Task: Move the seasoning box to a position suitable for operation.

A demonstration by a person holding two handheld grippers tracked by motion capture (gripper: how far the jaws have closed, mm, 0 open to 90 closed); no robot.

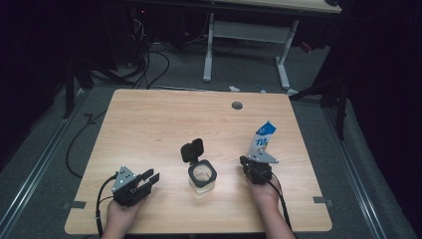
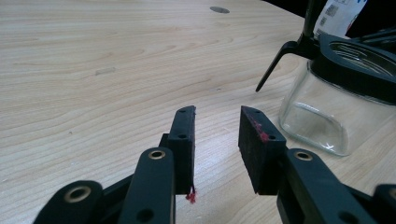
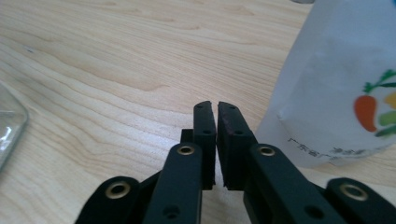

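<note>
**Both hand-held grippers resting low on the bench, jar between them**

Left side: the left hand-held gripper (image 1: 149, 178) sits near the front edge of the bench (image 1: 149, 124), the person's left hand (image 1: 119, 211) behind it. Its jaws are spread with a clear gap and nothing between them; in the left gripper view (image 2: 217, 135) bare wood shows through the gap. Wide open bench surface lies to its left and ahead of it, up to the far edge.

Centre: a clear glass jar (image 1: 202, 178) with a black rim stands upright, its black hinged lid (image 1: 192, 150) flipped up behind it. In the left gripper view the jar (image 2: 327, 116) is just beside the left jaws, to their right, not touching. A free strip of bench separates the jar from each gripper.

Right side: the right hand-held gripper (image 1: 249, 164) lies near the front edge. In the right gripper view (image 3: 217, 126) its jaws stand nearly pressed together, a thin slit between the pads, gripping nothing. A white and blue pouch (image 1: 261, 142) stands upright just beyond and to the right of the jaws; in the right gripper view the pouch (image 3: 341, 84) is close beside the right jaw, and contact cannot be told. Free bench remains between the pouch and the right edge. A small round hole (image 1: 237, 105) sits near the far edge.
</note>
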